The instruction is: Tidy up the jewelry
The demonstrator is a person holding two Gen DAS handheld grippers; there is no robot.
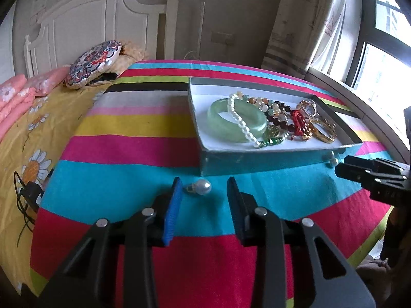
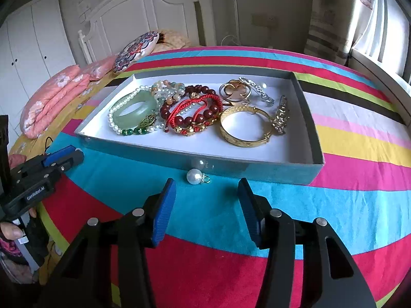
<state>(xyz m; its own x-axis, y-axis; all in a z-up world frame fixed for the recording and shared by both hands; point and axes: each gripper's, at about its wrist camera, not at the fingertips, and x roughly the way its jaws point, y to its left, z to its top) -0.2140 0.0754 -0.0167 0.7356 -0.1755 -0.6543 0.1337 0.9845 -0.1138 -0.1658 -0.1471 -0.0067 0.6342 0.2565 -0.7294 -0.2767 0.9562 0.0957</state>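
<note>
Sitting loose on striped cloth [image 1: 123, 195]: pearl earring [image 1: 203, 188] just ahead of left gripper [image 1: 204, 192], jaws apart, nothing clamped. Second pearl [image 2: 194, 176] against tray [image 2: 257, 172] front wall, beyond right gripper [image 2: 206, 192], also apart, empty.

Home bedroom: white headboard [image 2: 143, 7], folded pink quilt [image 2: 54, 97], patterned cushion [image 1: 95, 61], striped bedspread [image 1: 143, 141], wardrobe [image 2: 33, 36], curtained window [image 1: 385, 38] were visible.

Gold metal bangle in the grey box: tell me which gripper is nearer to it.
Right. The right gripper is just outside the grey box's front wall, nearly facing the gold metal bangle; the left gripper is at the box's left front corner.
</note>
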